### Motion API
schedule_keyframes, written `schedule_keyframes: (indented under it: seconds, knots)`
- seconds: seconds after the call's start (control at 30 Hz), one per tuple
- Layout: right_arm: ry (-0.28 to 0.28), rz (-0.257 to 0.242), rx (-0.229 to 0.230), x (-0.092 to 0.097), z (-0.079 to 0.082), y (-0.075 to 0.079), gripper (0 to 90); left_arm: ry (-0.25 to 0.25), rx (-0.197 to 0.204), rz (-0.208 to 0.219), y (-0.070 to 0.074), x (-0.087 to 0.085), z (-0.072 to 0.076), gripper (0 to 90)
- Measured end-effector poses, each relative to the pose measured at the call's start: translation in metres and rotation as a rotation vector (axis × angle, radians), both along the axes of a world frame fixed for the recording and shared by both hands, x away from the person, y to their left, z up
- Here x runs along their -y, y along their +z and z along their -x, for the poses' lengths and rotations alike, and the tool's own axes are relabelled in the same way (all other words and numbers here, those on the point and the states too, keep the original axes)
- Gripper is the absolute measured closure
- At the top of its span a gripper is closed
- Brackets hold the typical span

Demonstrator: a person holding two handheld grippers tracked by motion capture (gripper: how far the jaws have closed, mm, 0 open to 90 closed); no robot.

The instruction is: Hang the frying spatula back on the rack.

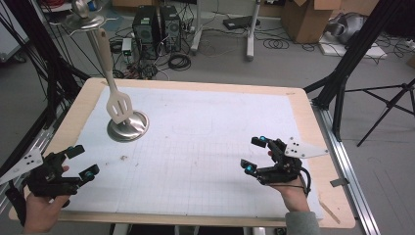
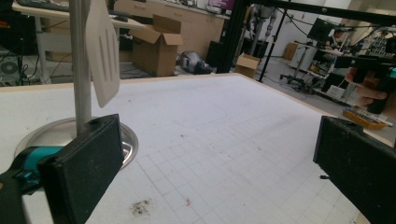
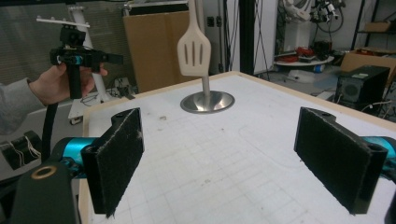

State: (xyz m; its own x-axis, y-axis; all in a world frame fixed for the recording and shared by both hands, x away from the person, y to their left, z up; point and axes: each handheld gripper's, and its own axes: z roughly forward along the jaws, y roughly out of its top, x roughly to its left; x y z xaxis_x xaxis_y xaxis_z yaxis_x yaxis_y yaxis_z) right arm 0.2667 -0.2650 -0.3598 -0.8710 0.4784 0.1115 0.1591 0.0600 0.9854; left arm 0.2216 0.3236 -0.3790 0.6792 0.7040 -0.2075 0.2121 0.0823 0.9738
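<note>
White gridded mat (image 1: 195, 156) lies bare between my grippers. Left gripper (image 1: 82, 160) and right gripper (image 1: 255, 154) hover spread at the near corners, well apart from the hanging spatula (image 1: 119, 107).

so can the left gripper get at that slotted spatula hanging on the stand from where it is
Probably yes. The left gripper is open, and bare mat lies between it and the spatula hanging blade-down over the stand's round base.

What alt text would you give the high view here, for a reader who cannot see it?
A person holds an open left hand-held gripper and an open right hand-held gripper over the near corners of a white gridded mat. At far left, a beige slotted spatula hangs blade-down on a metal stand.
</note>
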Motion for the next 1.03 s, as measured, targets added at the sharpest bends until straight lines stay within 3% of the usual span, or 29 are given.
schedule_keyframes:
  seconds: [0.17,0.5,1.03]
  knots:
    - [-0.025,0.013,-0.038,0.014,0.004,-0.008,14.6,0.000,-0.001,-0.002,0.000,0.000,0.000,2.0]
    - [-0.078,-0.037,-0.056,0.048,0.013,-0.019,14.5,-0.006,-0.025,-0.013,-0.006,0.004,-0.003,2.1]
    - [-0.071,-0.062,-0.054,0.057,0.015,-0.023,14.5,0.007,-0.036,-0.030,-0.009,0.006,0.000,2.1]
